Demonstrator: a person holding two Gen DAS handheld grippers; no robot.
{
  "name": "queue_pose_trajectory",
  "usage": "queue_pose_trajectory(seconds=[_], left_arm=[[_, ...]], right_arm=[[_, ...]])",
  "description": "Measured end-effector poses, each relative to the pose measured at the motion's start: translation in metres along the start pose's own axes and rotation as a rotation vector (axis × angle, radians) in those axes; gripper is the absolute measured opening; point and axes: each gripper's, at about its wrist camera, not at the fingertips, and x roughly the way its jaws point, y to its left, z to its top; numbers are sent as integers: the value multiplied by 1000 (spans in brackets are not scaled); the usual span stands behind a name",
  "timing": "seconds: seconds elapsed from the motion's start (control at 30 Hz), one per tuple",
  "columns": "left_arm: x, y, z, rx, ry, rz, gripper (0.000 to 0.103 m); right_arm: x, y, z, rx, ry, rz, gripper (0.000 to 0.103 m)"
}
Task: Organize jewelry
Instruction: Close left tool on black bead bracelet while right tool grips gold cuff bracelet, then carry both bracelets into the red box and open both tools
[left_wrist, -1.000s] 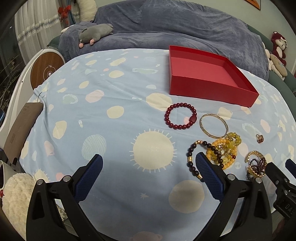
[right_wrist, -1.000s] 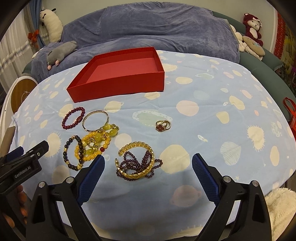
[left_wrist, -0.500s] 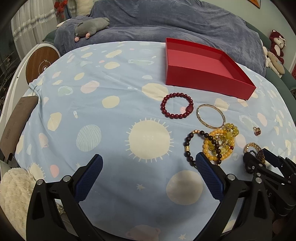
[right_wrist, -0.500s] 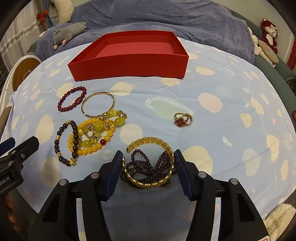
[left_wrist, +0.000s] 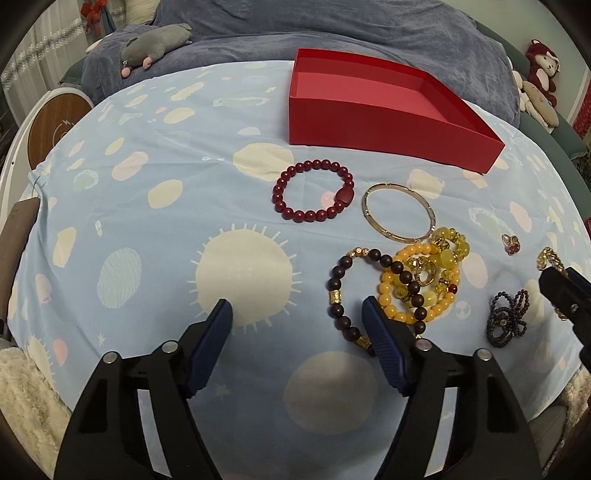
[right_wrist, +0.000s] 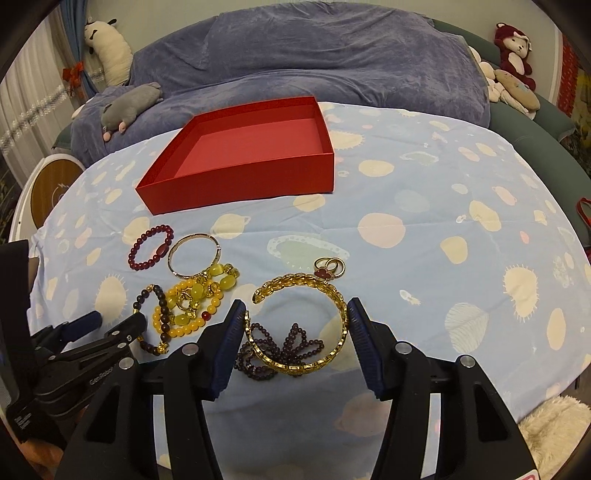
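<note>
Gold link bangle, stiff, light and slippery, at lower centre of the right view, clamped across its sides by the right tongs; left tongs, just narrowed, empty.

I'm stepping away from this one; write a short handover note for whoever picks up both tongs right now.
Right tongs: closed on the gold chain bracelet, pads on both its sides. The dark purple bead strand lies under it on the cloth.
Left tongs: jaws have just been closing, nothing between them; their right pad is next to the dark bead bracelet.
Red box: empty, at the far side of the cloth.
On the cloth: red bead bracelet, thin gold bangle, yellow bead pile, flower ring.
Done: nothing boxed yet.
Left: box the gold bracelet, then all the rest.
</note>
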Motion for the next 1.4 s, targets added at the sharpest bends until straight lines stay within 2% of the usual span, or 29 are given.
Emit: queue_pose_trajectory(seconds=[0.07, 0.17, 0.23, 0.27, 0.33, 0.47, 0.7, 0.83, 1.0, 1.13, 1.27, 1.4], left_arm=[[1, -3, 0, 19, -5, 18, 65], [0, -8, 0, 51, -14, 11, 50], [-2, -14, -1, 78, -22, -8, 30], [-2, -16, -1, 91, -24, -17, 26], [-3, -18, -1, 103, -25, -30, 8], [-7, -9, 1, 55, -15, -82, 7], [-47, 0, 22, 28, -76, -156, 7], [-71, -5, 56, 51, -126, -201, 8], [-84, -21, 123, 101, -208, -246, 8], [-69, -32, 184, 90, -242, -298, 8], [-31, -44, 237, 85, -240, -290, 8], [17, -50, 271, 81, -216, -280, 8]], right_arm=[[-2, -2, 1, 10, 0, 3, 54], [-4, -2, 0, 11, -4, 1, 54], [-5, -2, 1, 13, -6, 3, 54], [-5, -2, 1, 16, -4, 6, 54], [-6, -1, 1, 22, -2, 10, 54], [-12, -1, 2, 27, -3, 21, 54], [-29, -1, 13, 26, -17, 52, 55], [-33, 2, 44, -13, -47, 73, 54], [-19, 2, 106, -24, -77, 126, 54], [11, 2, 164, -20, -96, 141, 55], [57, 11, 211, -59, -82, 126, 55], [105, 19, 239, -72, -56, 115, 55]])
